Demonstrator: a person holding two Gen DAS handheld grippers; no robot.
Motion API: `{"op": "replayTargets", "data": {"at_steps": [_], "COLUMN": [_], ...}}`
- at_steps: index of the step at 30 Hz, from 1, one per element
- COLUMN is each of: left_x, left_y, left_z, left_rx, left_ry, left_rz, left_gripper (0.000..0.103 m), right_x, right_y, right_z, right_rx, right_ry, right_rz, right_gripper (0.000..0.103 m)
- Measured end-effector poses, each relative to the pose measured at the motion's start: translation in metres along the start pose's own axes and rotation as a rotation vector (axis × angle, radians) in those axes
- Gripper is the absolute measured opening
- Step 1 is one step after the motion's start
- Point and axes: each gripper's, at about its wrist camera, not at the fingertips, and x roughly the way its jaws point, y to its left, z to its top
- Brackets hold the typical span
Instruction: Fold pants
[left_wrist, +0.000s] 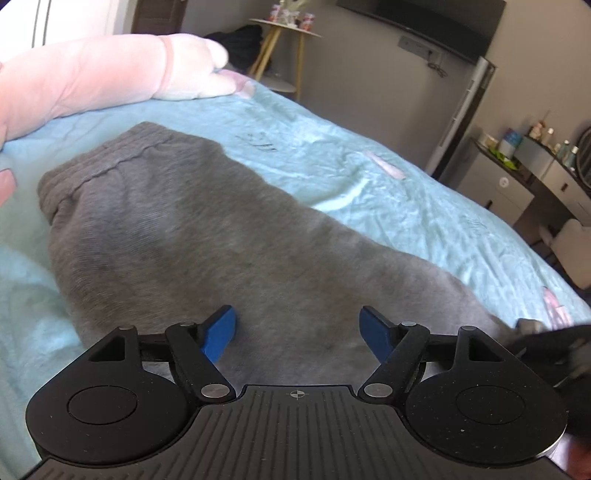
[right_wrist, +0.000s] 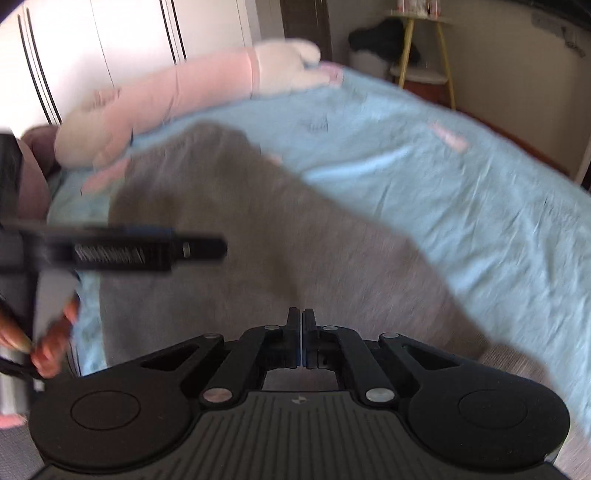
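**Op:** Bedroom setup: bed (left_wrist: 388, 192) under a wrinkled light-blue sheet, long pink plush bolster (left_wrist: 92, 81) along the far edge. Grey pants (left_wrist: 207, 236) lie flat down the middle of the bed, ribbed waistband (left_wrist: 85, 166) at the far end, legs running toward me. Looks already doubled leg-on-leg, which I read as prep for the crosswise fold.

**Eng:** Tool states?

**Op:** Left tool (left_wrist: 297, 332) is open, blue pads (left_wrist: 221, 332) wide apart over the cloth, nothing between them. Right tool (right_wrist: 302, 332) is closed, jaws flat together; I see no fabric pinched in them. It sits low over the near part of the pants. Right view is motion-blurred, so contact with the cloth is unclear.

**Eng:** Fabric?

**Op:** Soft knit, fleecy matte face, thick enough to hold a crease poorly. Sheet underneath is thin and crinkled, so it may drag along. My guess: the left tool stays spread to take a hem edge next.
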Motion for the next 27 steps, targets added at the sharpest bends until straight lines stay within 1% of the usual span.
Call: {"op": "replayTargets", "data": {"at_steps": [1, 2, 3, 4, 6, 7, 8, 10, 11, 12, 13, 14, 15, 16, 17, 18, 19, 20, 21, 22, 23, 25, 27], "left_x": [-0.001, -0.002, -0.002, -0.001, 0.004, 0.006, 0.007, 0.008, 0.009, 0.010, 0.011, 0.011, 0.011, 0.012, 0.012, 0.013, 0.014, 0.015, 0.017, 0.018, 0.020, 0.022, 0.021], "left_y": [-0.002, -0.004, -0.005, -0.007, -0.009, -0.011, -0.012, -0.011, -0.009, -0.008, -0.006, -0.004, -0.002, 0.001, 0.001, 0.000, -0.002, -0.005, -0.009, -0.013, -0.017, -0.023, -0.024], "left_z": [0.000, 0.000, -0.002, -0.003, -0.003, -0.003, -0.004, -0.006, -0.007, -0.008, -0.008, -0.008, -0.008, -0.008, -0.008, -0.009, -0.010, -0.012, -0.014, -0.017, -0.020, -0.025, -0.026], "left_rx": [0.008, 0.019, 0.028, 0.034, 0.040, 0.046, 0.051, 0.058, 0.062, 0.066, 0.064, 0.055, 0.041, 0.028, 0.023, 0.028, 0.045, 0.069, 0.098, 0.134, 0.171, 0.230, 0.233], "left_ry": [-0.007, -0.014, -0.016, -0.008, 0.020, 0.025, 0.024, 0.026, 0.027, 0.029, 0.033, 0.035, 0.034, 0.034, 0.031, 0.028, 0.028, 0.028, 0.028, 0.028, 0.029, 0.022, 0.016], "left_rz": [-0.015, -0.029, -0.030, -0.024, -0.022, -0.015, -0.012, -0.015, -0.012, -0.004, 0.009, 0.019, 0.017, 0.013, 0.017, 0.026, 0.038, 0.051, 0.067, 0.083, 0.100, 0.131, 0.137], "left_gripper": [0.082, 0.083, 0.086, 0.086, 0.087, 0.087, 0.087, 0.089, 0.089, 0.089, 0.089, 0.089, 0.089, 0.090, 0.090, 0.091, 0.092, 0.093, 0.095, 0.096, 0.096, 0.098, 0.099], "right_x": [0.001, -0.003, -0.011, -0.018, -0.027, -0.026, -0.020, -0.003, 0.007, 0.016, 0.019, 0.017, 0.013, 0.006, 0.000, -0.004, -0.005, -0.002, 0.007, 0.016, 0.022, 0.015, -0.007], "right_y": [-0.002, -0.008, -0.016, -0.025, -0.040, -0.046, -0.051, -0.057, -0.059, -0.061, -0.060, -0.058, -0.054, -0.047, -0.040, -0.035, -0.031, -0.026, -0.023, -0.024, -0.028, -0.034, -0.040], "right_z": [-0.001, -0.001, 0.002, 0.007, 0.016, 0.020, 0.023, 0.025, 0.023, 0.022, 0.020, 0.020, 0.021, 0.021, 0.022, 0.021, 0.020, 0.017, 0.015, 0.011, 0.007, 0.005, 0.000], "right_rx": [0.021, 0.062, 0.107, 0.143, 0.161, 0.166, 0.166, 0.151, 0.151, 0.159, 0.168, 0.165, 0.157, 0.136, 0.099, 0.064, 0.033, -0.010, -0.041, -0.032, 0.004, 0.107, 0.261], "right_ry": [0.002, -0.024, -0.058, -0.091, -0.126, -0.115, -0.093, -0.032, 0.004, 0.034, 0.022, -0.006, -0.032, -0.064, -0.092, -0.112, -0.123, -0.120, -0.095, -0.056, -0.040, -0.081, -0.142], "right_rz": [-0.009, -0.001, -0.012, -0.043, -0.096, -0.114, -0.131, -0.137, -0.126, -0.113, -0.112, -0.101, -0.093, -0.103, -0.111, -0.135, -0.176, -0.252, -0.319, -0.354, -0.366, -0.375, -0.376], "right_gripper": [0.001, 0.001, 0.001, 0.003, 0.013, 0.030, 0.045, 0.058, 0.058, 0.058, 0.050, 0.031, 0.021, 0.010, 0.003, 0.003, 0.002, 0.002, 0.002, 0.002, 0.002, 0.003, 0.005]}}
